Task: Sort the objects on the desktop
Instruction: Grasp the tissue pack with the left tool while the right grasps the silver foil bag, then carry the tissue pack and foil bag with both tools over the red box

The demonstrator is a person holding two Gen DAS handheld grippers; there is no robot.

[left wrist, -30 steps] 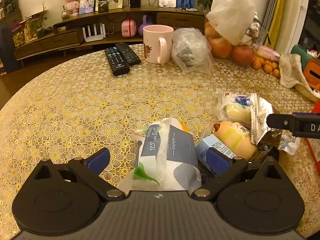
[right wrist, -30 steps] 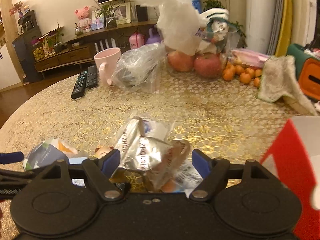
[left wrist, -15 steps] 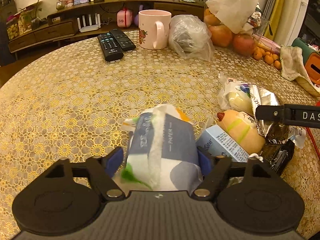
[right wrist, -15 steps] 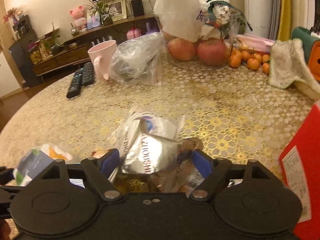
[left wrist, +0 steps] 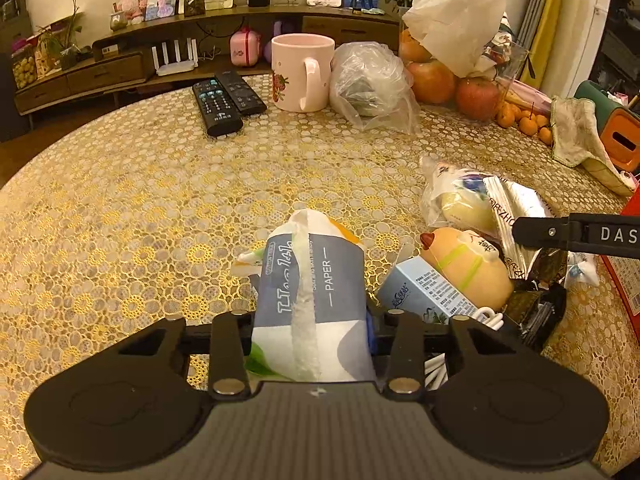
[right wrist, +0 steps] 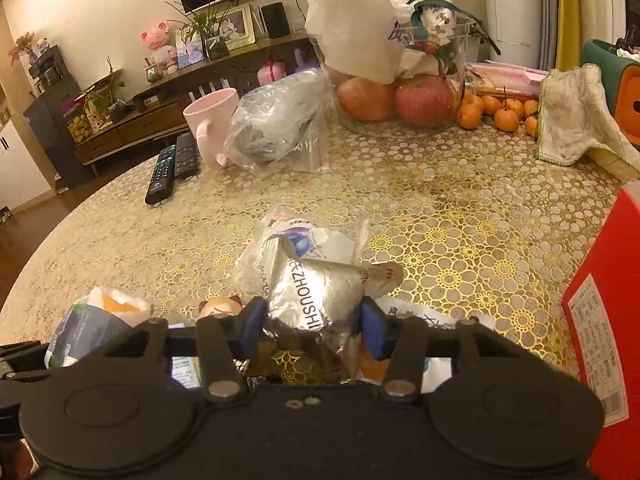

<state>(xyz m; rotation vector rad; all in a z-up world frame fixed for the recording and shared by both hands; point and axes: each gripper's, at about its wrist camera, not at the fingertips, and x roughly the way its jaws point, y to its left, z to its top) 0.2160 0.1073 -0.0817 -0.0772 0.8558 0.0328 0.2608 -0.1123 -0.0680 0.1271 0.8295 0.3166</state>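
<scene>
Two black remote controls (left wrist: pixel 228 102), one pink ceramic mug (left wrist: pixel 302 72), two red apples (right wrist: pixel 394 96), one blue-grey paper tissue pack (left wrist: pixel 312 300), one crumpled silver foil wrapper (right wrist: pixel 316 300).

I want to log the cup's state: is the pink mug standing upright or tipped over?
Upright. The pink mug stands on its base on the table, open rim up, handle at its side. Its contents cannot be seen.

Tissue pack (left wrist: pixel 310 296) left of carton (left wrist: pixel 424 292); mug (left wrist: pixel 303 72) behind.

Crinkled shiny foil wrapper (right wrist: pixel 316 300) — glossy plastic tissue pack (left wrist: pixel 312 300)
</scene>
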